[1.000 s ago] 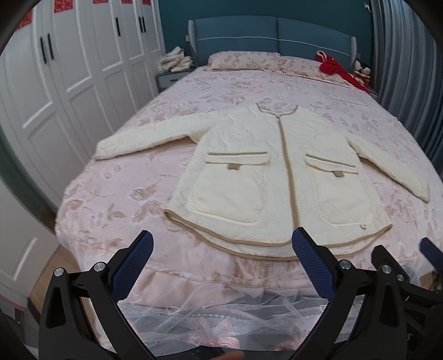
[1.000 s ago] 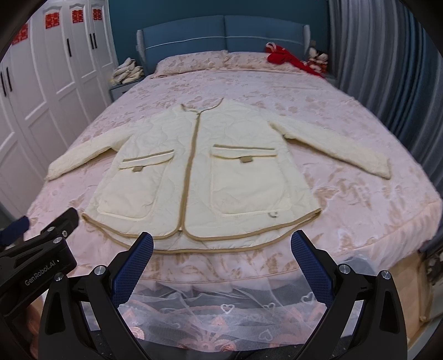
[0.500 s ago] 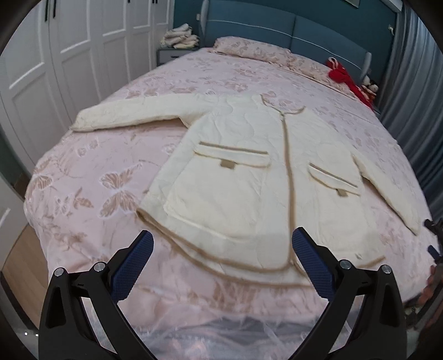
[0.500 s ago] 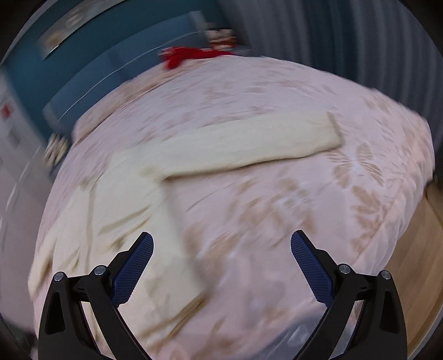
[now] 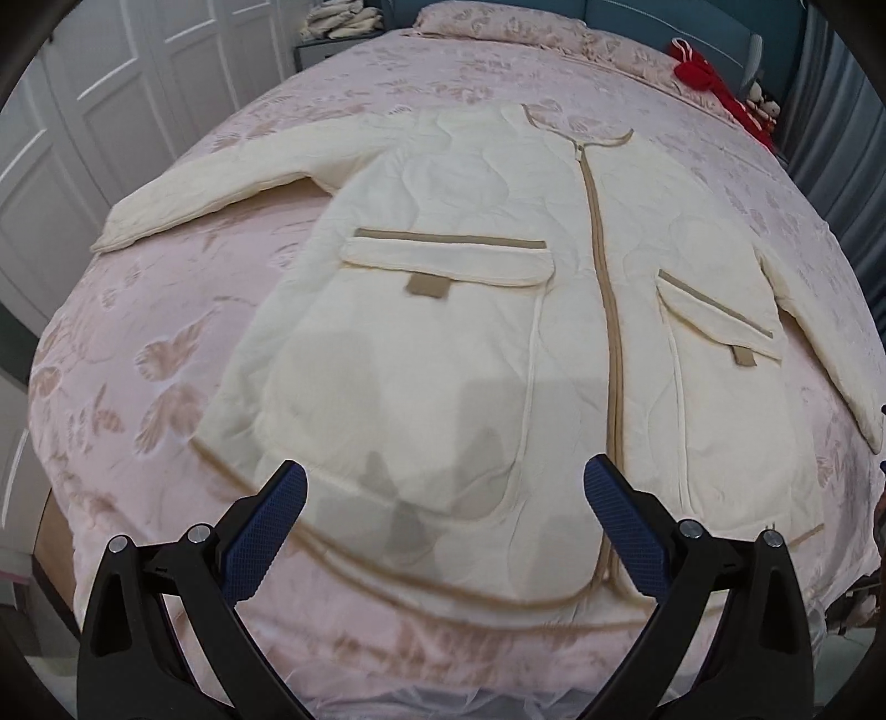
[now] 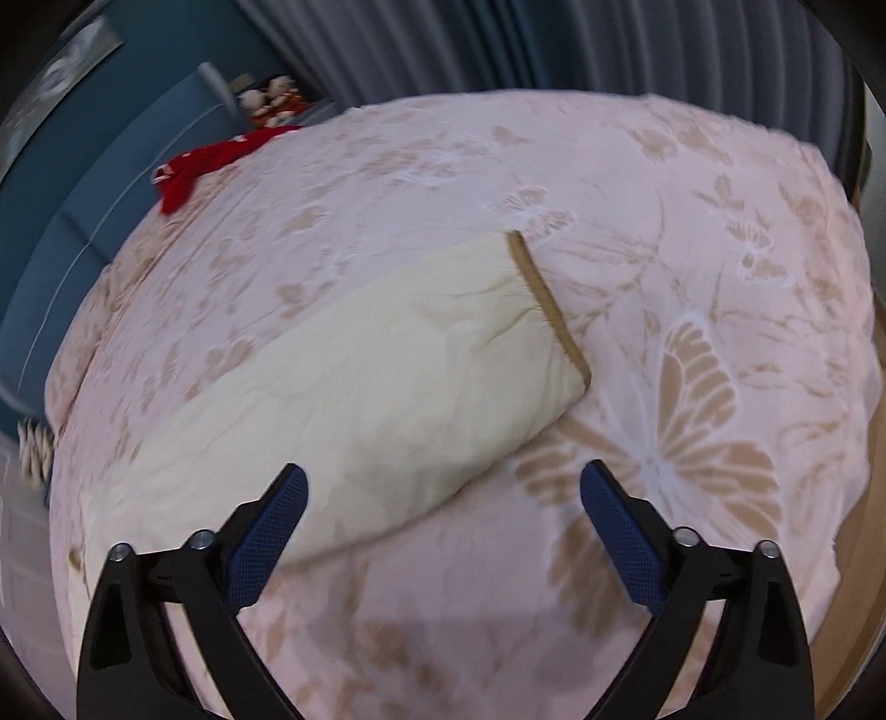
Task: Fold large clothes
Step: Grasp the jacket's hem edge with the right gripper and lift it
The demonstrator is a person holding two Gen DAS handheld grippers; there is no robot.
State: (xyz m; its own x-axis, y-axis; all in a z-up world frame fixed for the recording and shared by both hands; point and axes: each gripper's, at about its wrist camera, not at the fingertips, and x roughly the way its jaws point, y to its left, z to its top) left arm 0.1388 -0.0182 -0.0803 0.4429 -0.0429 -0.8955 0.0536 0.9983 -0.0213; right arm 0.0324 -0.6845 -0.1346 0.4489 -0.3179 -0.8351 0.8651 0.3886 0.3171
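A cream quilted jacket [image 5: 454, 310] with tan trim lies flat, front up, on the pink bed, both sleeves spread out. My left gripper [image 5: 443, 504] is open and empty, hovering over the jacket's lower hem at its left pocket. In the right wrist view the jacket's right sleeve [image 6: 354, 399] lies across the bed, its tan cuff [image 6: 548, 304] pointing away. My right gripper [image 6: 443, 504] is open and empty, just above the sleeve's near edge, short of the cuff.
The pink butterfly-patterned bedspread [image 5: 138, 376] covers the whole bed. White wardrobe doors [image 5: 72, 127] stand at the left. A red garment [image 5: 703, 72] lies near the pillows. Grey curtains [image 6: 554, 50] hang beyond the bed's right side. The wooden floor [image 6: 853, 581] shows at the right.
Both grippers have moved in over the bed. The left came closer above the hem. The right swung out to the right sleeve and closed in on the cuff end.
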